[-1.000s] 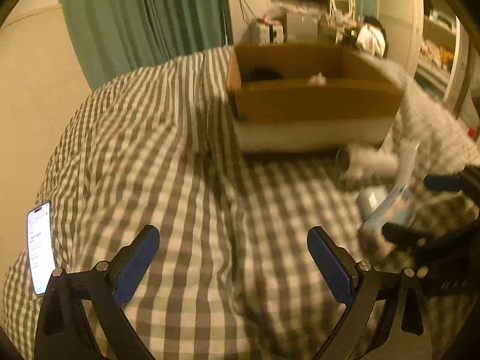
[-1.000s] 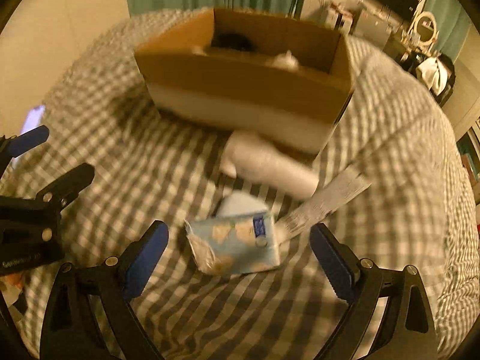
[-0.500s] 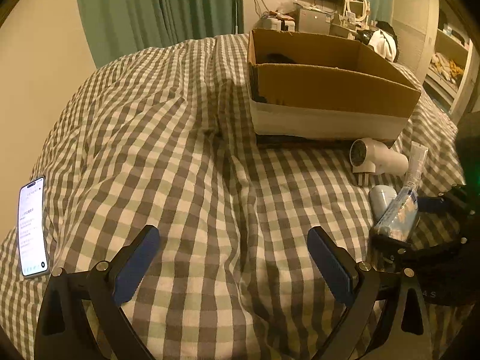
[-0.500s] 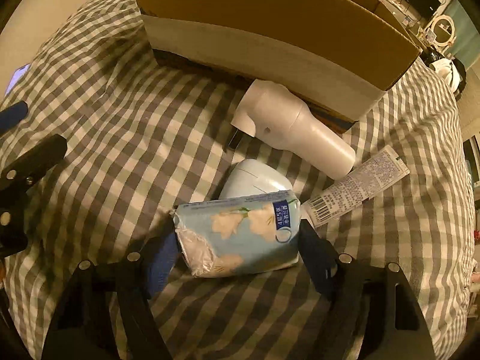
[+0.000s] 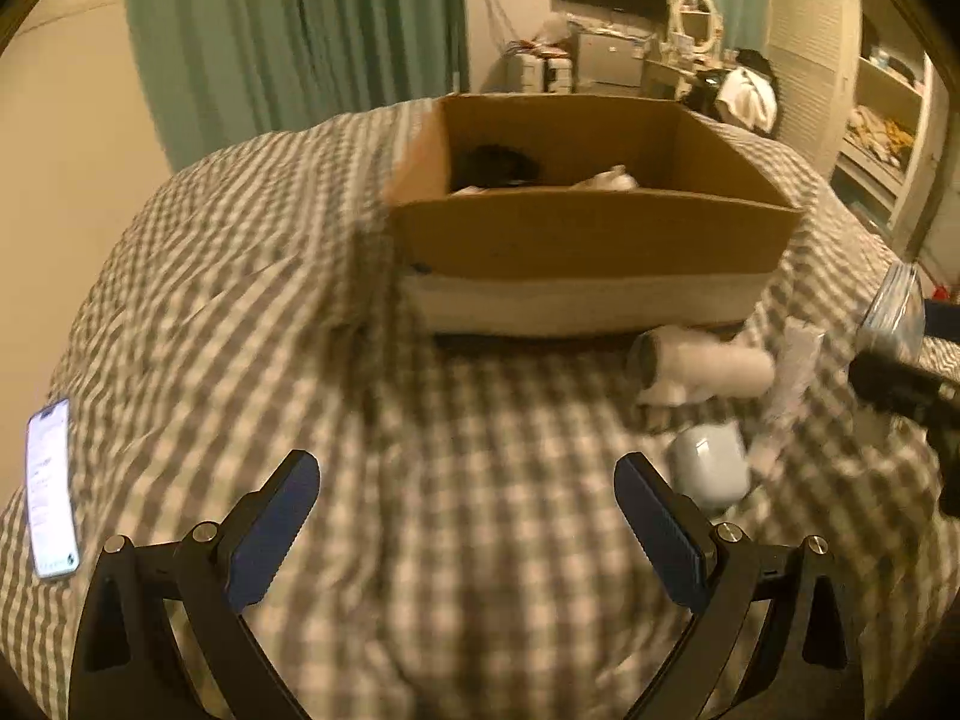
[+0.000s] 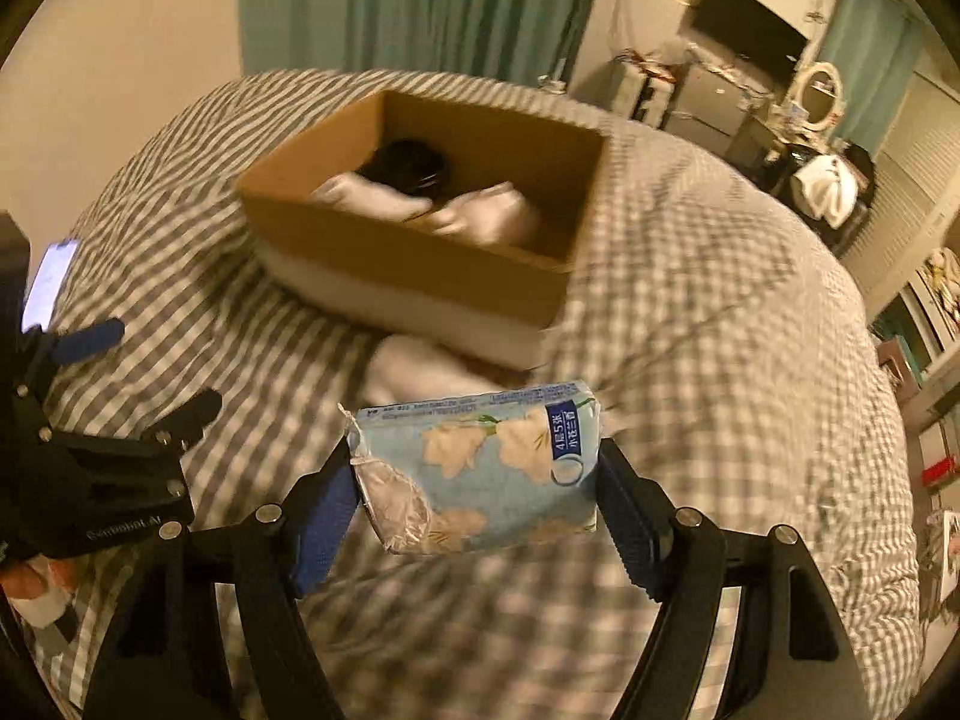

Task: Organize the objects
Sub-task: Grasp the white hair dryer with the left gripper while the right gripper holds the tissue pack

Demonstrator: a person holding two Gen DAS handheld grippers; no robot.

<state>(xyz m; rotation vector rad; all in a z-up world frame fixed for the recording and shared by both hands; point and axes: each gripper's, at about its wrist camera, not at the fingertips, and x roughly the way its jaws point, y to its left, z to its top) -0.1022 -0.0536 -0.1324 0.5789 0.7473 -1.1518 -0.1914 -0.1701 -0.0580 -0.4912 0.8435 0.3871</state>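
Observation:
My right gripper point(image 6: 477, 480) is shut on a light blue tissue pack point(image 6: 480, 468) and holds it in the air above the checked bed, short of the open cardboard box point(image 6: 420, 252). The box holds a black item point(image 6: 408, 165) and white items point(image 6: 480, 213). In the left wrist view my left gripper point(image 5: 465, 510) is open and empty above the bed, in front of the box point(image 5: 588, 240). A white hair dryer point(image 5: 699, 369), a pale blue case point(image 5: 711, 468) and a tube point(image 5: 789, 384) lie right of it. The tissue pack point(image 5: 894, 315) shows at the far right.
A phone point(image 5: 51, 492) with a lit screen lies on the checked bedcover point(image 5: 240, 360) at the left edge. Green curtains point(image 5: 288, 42) hang behind the bed. A desk with a mirror, a screen and shelves stand at the back right.
My right gripper closed on the tissue pack and lifted it off the bed toward the box. My left gripper stayed open and tilted up slightly.

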